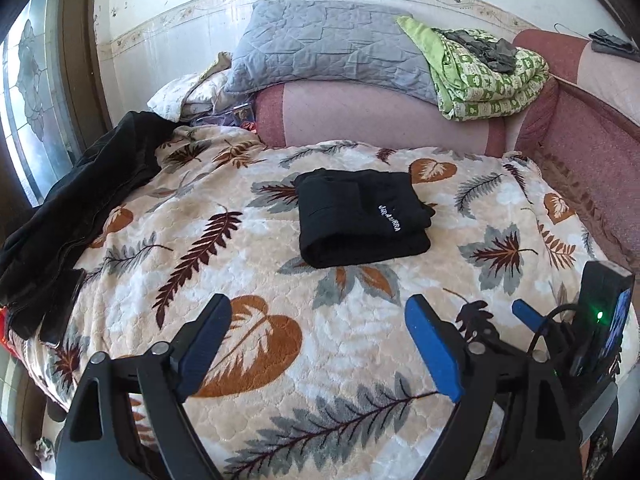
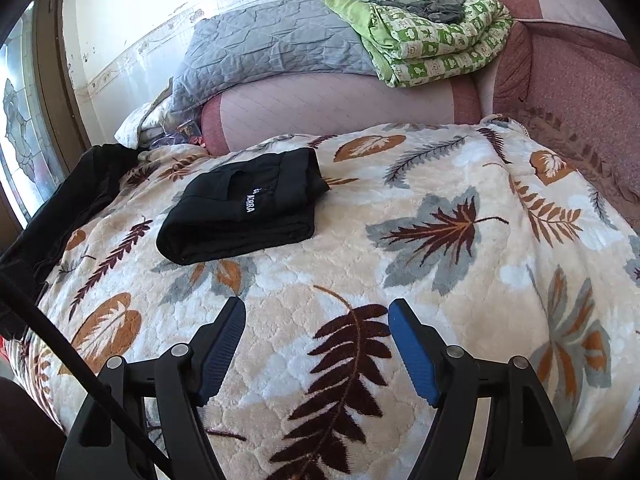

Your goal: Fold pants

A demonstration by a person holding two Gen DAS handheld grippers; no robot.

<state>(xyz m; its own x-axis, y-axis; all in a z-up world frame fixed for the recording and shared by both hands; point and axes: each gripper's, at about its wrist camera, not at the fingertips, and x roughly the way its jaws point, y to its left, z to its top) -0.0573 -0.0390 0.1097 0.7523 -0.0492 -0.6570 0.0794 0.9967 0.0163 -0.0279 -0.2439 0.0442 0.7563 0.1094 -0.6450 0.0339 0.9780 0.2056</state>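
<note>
The black pants (image 1: 362,218) lie folded into a compact rectangle on the leaf-patterned blanket (image 1: 256,344), white lettering facing up. In the right wrist view the same folded pants (image 2: 244,208) sit to the upper left. My left gripper (image 1: 320,312) hovers over the blanket in front of the pants, jaws wide apart, nothing between the blue pads (image 1: 428,344). My right gripper (image 2: 318,316) is also open and holds nothing, well to the right of the pants. Part of the right gripper (image 1: 600,320) shows at the right edge of the left wrist view.
A pile of black clothing (image 1: 80,208) lies along the blanket's left edge. Behind, a grey quilted pillow (image 1: 328,48) and a green patterned quilt (image 1: 484,76) rest on the pink sofa back (image 1: 380,116). A stained-glass door (image 1: 28,92) stands at the left.
</note>
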